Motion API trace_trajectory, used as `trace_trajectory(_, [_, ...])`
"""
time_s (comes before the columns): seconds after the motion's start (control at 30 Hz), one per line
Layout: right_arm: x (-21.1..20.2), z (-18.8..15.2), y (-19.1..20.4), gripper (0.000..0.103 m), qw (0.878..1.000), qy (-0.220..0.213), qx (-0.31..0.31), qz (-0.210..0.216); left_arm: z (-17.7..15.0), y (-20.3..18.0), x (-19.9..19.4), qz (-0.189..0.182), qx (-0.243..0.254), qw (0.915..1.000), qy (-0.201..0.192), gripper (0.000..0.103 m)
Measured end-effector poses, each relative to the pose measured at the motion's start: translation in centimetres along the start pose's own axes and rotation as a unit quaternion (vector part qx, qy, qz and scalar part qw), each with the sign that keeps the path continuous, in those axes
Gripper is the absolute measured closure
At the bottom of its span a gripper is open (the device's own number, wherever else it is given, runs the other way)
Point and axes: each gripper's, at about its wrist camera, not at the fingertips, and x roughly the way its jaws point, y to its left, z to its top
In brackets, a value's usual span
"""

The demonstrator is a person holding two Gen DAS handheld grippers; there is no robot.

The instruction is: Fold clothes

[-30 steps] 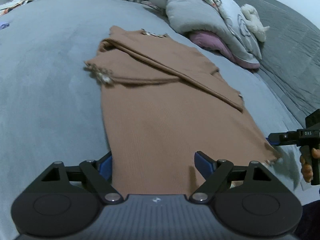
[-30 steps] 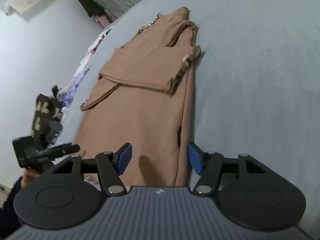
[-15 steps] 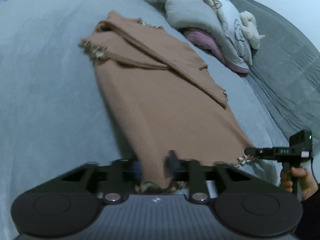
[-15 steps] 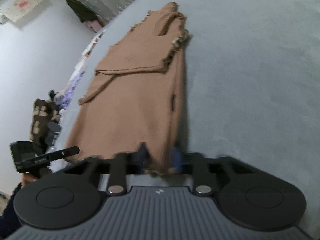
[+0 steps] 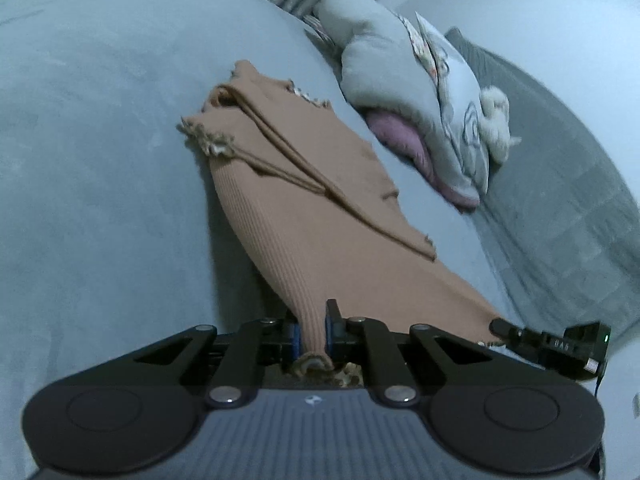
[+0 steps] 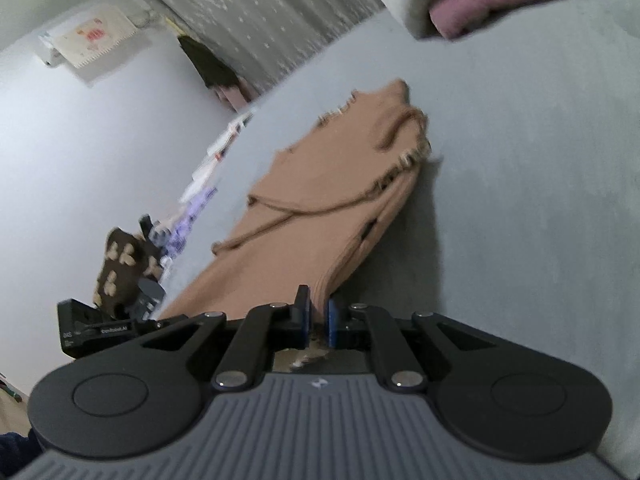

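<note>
A grey bed [image 5: 100,200] carries a brown ribbed garment [image 5: 304,216], its sleeves folded across the body, stretching away to the far end near the pillows [image 5: 420,92]. Both grippers angle downward at its near hem. Left gripper [image 5: 311,330] has just closed, clamping the left hem corner. Right gripper [image 6: 318,320] has just closed, gripping the right hem corner, cloth bunched between the pads.

Both views are dim, with a cool bluish cast and soft, even light. Fisheye bending curves the bed [image 5: 100,200] at the edges. The brown garment [image 6: 332,192] is motion-blurred in the right view, throwing a faint shadow rightward.
</note>
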Motion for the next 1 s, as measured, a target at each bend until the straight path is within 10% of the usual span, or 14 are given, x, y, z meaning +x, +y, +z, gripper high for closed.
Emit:
trace_trajectory(0.6, [4.3, 7.5, 0.3, 0.094, 0.991, -0.122, 0.049, 0.010, 8.6, -1.8, 1.3, 0.007, -0.059, 0.9957, -0.071, 0.093])
trace_trajectory(1.0, [14.9, 16.9, -2.4, 0.094, 0.988, -0.144, 0.038, -0.048, 19.6, -0.6, 10.2, 0.074, -0.078, 0.9878, -0.113, 0.093])
